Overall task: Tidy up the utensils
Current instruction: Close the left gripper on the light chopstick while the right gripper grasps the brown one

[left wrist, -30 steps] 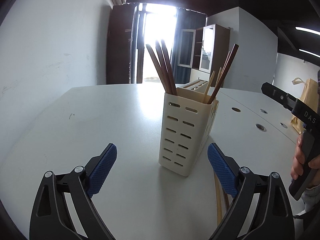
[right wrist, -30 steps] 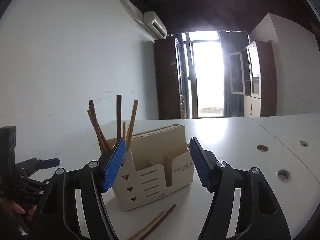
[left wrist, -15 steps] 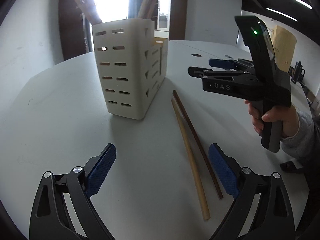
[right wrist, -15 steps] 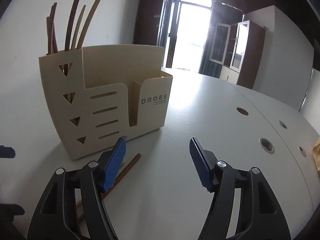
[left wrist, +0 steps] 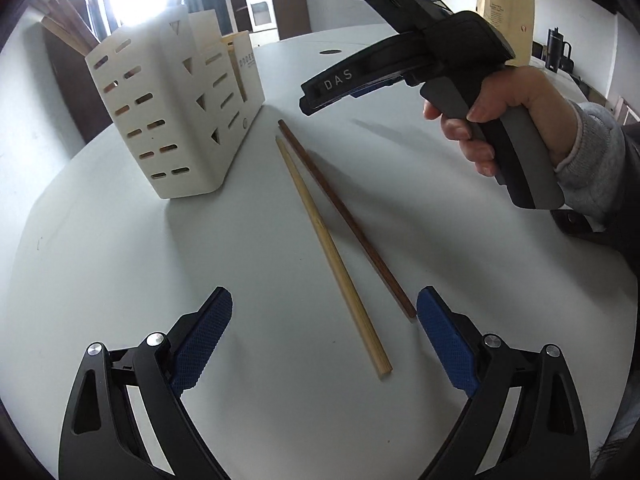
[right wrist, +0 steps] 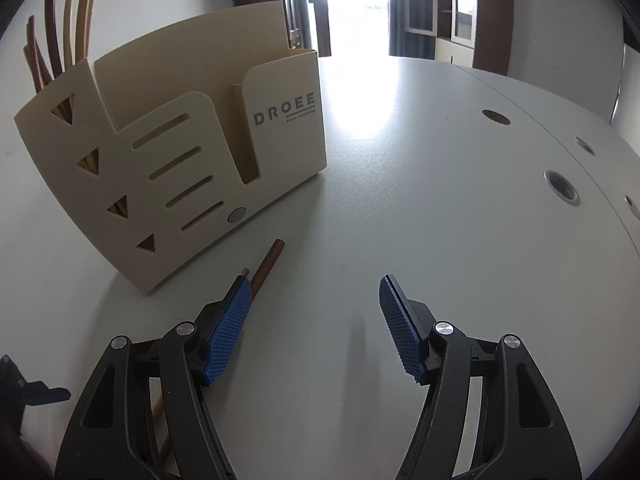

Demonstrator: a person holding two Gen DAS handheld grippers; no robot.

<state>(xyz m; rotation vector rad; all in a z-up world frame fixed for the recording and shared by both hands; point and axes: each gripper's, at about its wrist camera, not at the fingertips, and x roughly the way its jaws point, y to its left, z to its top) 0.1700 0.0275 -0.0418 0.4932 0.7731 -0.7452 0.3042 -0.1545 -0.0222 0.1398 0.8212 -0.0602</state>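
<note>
Pale and dark chopstick lie side by side on tabletop, just beside cream holder already stocked with sticks. Left hand-held gripper wide, low over their near ends; right hand-held gripper wide, empty, presumably ready for pickup

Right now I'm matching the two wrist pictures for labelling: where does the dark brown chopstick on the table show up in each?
Left wrist view: the dark brown chopstick runs diagonally across the centre, right of the pale chopstick.
Right wrist view: only its tip shows, lower left of centre, beside the right gripper's left finger.
Shared landmark: the cream utensil holder.
</note>
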